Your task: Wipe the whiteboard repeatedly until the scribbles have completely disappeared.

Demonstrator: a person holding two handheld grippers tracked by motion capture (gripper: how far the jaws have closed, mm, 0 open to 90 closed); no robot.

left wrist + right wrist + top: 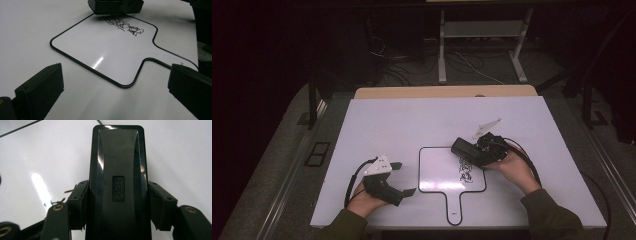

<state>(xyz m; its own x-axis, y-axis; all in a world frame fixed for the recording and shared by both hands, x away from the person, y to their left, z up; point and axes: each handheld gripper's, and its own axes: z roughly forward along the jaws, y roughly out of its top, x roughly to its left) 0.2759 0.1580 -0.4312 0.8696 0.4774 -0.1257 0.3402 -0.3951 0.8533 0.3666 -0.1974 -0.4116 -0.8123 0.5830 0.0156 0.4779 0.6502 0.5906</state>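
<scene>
Eraser [117, 182]: clamped between the right gripper [478, 150] jaws, set at the whiteboard [100, 50] top edge, 12 o'clock of the scribble [465, 172], probably for wiping.
Left gripper [398, 177]: held spread apart, empty, at 9 o'clock.

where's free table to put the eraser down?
Free: the far strip of the table beyond the whiteboard, and the patch left of it above the left gripper. Crowded: around the scribble, where the right gripper holds the eraser.
</scene>
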